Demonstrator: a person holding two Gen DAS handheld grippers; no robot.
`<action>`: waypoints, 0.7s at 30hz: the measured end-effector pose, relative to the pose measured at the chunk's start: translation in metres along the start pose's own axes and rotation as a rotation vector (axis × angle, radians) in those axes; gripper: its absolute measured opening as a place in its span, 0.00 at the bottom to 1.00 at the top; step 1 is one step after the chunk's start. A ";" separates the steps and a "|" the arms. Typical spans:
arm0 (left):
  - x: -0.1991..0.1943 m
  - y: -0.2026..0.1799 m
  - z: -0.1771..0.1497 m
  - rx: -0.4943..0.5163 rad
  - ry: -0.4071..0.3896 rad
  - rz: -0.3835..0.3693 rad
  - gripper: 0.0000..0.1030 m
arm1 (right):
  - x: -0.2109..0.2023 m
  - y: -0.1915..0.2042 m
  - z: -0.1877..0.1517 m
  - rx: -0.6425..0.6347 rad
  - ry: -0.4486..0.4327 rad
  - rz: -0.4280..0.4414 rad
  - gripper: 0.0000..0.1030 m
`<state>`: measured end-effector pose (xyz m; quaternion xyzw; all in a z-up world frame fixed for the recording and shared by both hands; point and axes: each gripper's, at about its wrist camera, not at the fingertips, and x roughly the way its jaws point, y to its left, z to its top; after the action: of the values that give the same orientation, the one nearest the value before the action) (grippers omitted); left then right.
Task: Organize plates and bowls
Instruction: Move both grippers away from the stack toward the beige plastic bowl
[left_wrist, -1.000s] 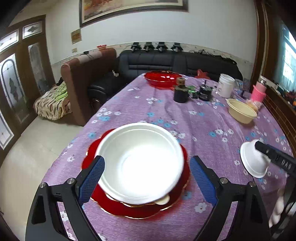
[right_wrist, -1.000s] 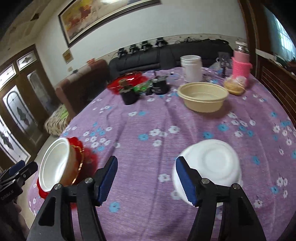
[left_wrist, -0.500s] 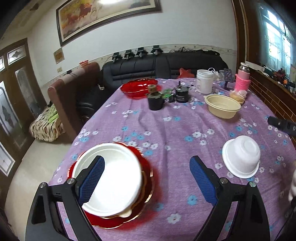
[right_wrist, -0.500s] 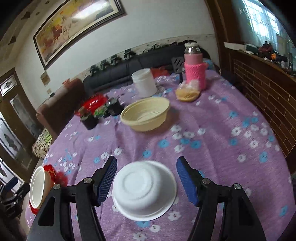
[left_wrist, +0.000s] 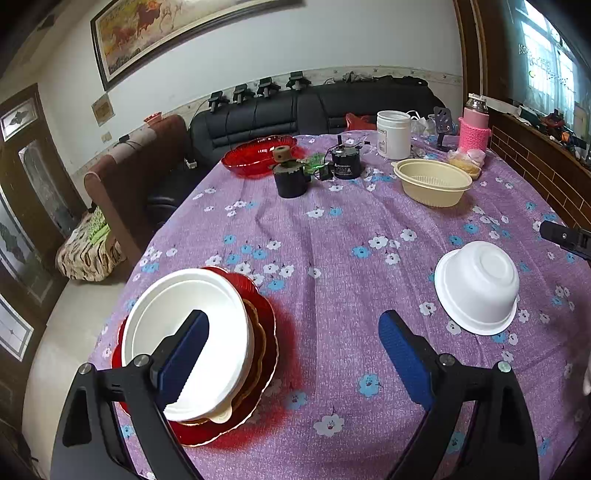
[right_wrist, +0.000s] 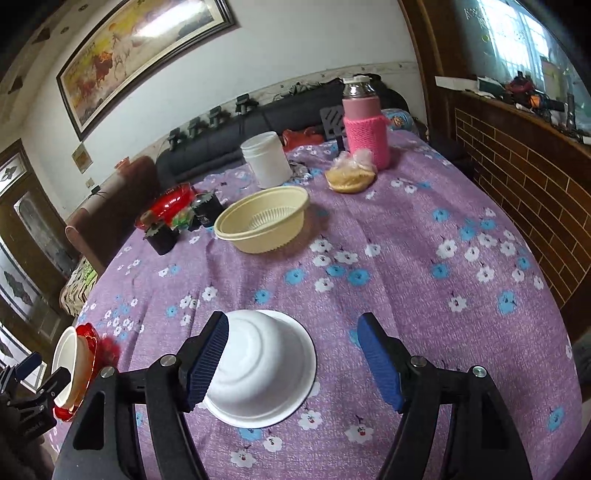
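Observation:
A white bowl (left_wrist: 188, 332) sits upright on stacked red and gold plates (left_wrist: 266, 332) at the table's near left; it also shows in the right wrist view (right_wrist: 64, 363). A second white bowl (left_wrist: 478, 286) lies upside down on the purple cloth at the right; it also shows in the right wrist view (right_wrist: 264, 363). My left gripper (left_wrist: 291, 354) is open and empty, its left finger over the stacked bowl. My right gripper (right_wrist: 291, 360) is open and empty, with the upside-down bowl between its fingers, close to the left finger.
A beige strainer bowl (left_wrist: 432, 182), a red glass dish (left_wrist: 258, 155), black pots (left_wrist: 291, 177), a white tub (left_wrist: 393, 133) and a pink-sleeved bottle (left_wrist: 472, 129) stand at the far side. A brick ledge (right_wrist: 524, 177) runs along the right.
My left gripper has pulled back and swung right, off the stacked bowl. My right gripper has swung right and closed in over the upside-down bowl, which now sits between its fingers.

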<state>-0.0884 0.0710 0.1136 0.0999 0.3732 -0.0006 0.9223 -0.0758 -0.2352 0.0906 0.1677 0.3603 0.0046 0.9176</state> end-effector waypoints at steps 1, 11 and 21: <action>0.000 0.001 -0.001 -0.002 0.003 -0.002 0.90 | 0.000 0.000 0.000 -0.002 0.001 -0.002 0.74; -0.002 0.013 -0.011 -0.024 0.018 -0.014 0.90 | -0.005 0.017 -0.007 -0.034 0.014 -0.001 0.75; -0.008 0.037 -0.018 -0.120 0.131 -0.139 0.90 | -0.028 0.042 -0.009 -0.080 -0.010 0.005 0.76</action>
<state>-0.1036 0.1099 0.1131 0.0182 0.4383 -0.0359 0.8979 -0.0975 -0.1968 0.1159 0.1315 0.3549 0.0205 0.9254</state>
